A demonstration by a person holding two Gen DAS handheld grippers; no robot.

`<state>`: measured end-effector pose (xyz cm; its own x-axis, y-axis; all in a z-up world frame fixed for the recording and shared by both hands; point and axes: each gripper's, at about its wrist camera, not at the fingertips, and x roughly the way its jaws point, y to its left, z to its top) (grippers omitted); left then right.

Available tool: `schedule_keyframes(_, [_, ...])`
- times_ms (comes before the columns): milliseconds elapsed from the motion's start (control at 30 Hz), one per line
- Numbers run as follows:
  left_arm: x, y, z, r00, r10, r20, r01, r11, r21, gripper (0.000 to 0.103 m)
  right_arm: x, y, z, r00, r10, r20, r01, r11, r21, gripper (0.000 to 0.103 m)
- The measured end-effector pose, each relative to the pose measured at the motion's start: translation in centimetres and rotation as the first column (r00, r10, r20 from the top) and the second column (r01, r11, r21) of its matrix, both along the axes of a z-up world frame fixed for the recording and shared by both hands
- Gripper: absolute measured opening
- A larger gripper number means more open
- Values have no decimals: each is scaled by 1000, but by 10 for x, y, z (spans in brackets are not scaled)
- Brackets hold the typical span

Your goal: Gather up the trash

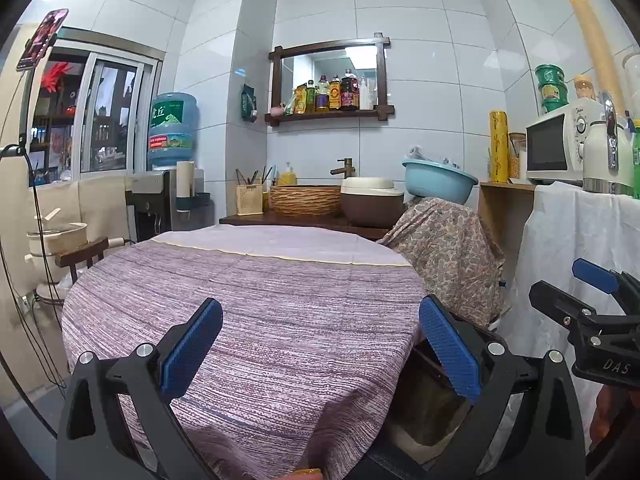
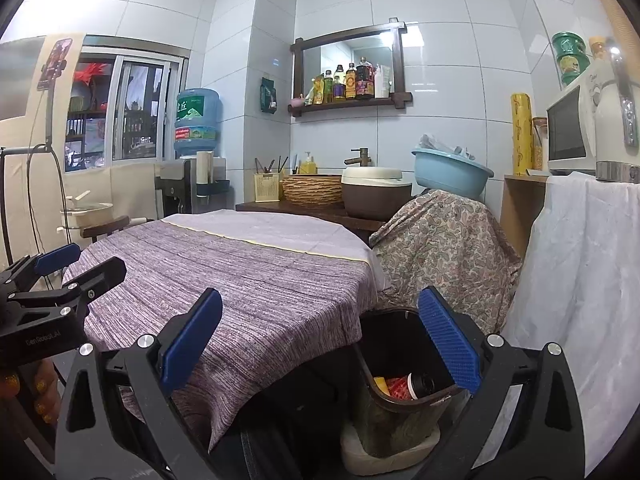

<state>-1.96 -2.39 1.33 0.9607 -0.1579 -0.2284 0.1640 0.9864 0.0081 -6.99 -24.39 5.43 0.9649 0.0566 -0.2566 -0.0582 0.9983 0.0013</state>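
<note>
A dark trash bin [image 2: 400,396] stands on the floor by the right side of the round table [image 2: 240,276], which wears a purple striped cloth. Inside the bin lie a red wrapper [image 2: 396,386] and a dark bottle [image 2: 420,384]. My right gripper [image 2: 320,344] hovers open above the table edge and the bin, nothing between its blue pads. My left gripper [image 1: 320,348] is open over the tablecloth [image 1: 260,300], empty too. In the left wrist view the bin [image 1: 432,404] shows partly behind the right finger, and the right gripper [image 1: 588,300] appears at the far right.
A chair draped in paisley fabric [image 2: 444,248] stands behind the bin. A white-covered counter [image 2: 580,280] with a microwave [image 2: 568,132] is on the right. Behind the table are a sink counter with a basket [image 2: 312,188], a rice cooker [image 2: 376,196] and a blue basin [image 2: 452,172].
</note>
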Motion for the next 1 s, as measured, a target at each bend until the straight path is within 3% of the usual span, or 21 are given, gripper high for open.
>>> schedule_keyframes(1000, [3,3,-2,1000,-1,-26,1,1000,-6,98,5,0,-6,1000,7,-20,-7,1000,8,97])
